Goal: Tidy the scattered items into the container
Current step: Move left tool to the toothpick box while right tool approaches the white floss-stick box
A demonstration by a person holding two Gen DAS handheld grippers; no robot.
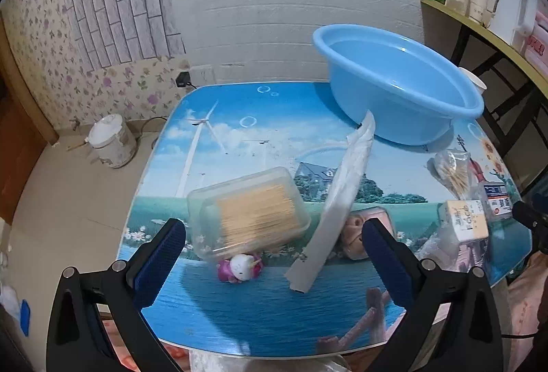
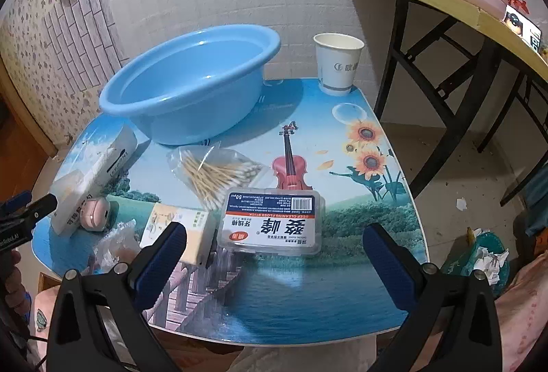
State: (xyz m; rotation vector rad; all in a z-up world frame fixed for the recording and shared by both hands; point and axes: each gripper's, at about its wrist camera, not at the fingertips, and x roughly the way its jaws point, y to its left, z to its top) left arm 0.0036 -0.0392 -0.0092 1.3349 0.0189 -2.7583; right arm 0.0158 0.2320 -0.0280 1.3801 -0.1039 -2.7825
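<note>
**Spotter:** Where does everything sit against the basin?

**Me:** I take the blue basin point(image 2: 191, 81) as my landmark; it stands empty at the far side of the bench point(image 2: 308, 296). None of the scattered things is in it yet, by my reading. Largest first: the long white packet point(image 1: 342, 200) leans with its upper end at the basin's near wall, long axis running from the basin back toward me. The clear box of wooden sticks point(image 1: 250, 214) lies nearer me than the basin and off to its left. The floss-pick box point(image 2: 272, 221) lies well in front of the basin, long axis crosswise. The bag of cotton swabs point(image 2: 219, 173) is just before the basin, between it and the floss-pick box. The small cream carton point(image 2: 178, 228) sits left of the floss-pick box, and the little pink toy point(image 1: 239, 267) by the near edge of the stick box.

**Spotter:** And the jaws?

**Me:** Both sets stand wide apart with nothing between them. The left gripper point(image 1: 274, 255) hangs over the stick box and toy; the right gripper point(image 2: 274, 259) frames the floss-pick box almost dead centre.

**Spotter:** Which goes first?

**Me:** I judge the right is nearer a clean pick: the box lies straight ahead, its long side across the jaws, so I would turn the wrist to take the short side.
</note>
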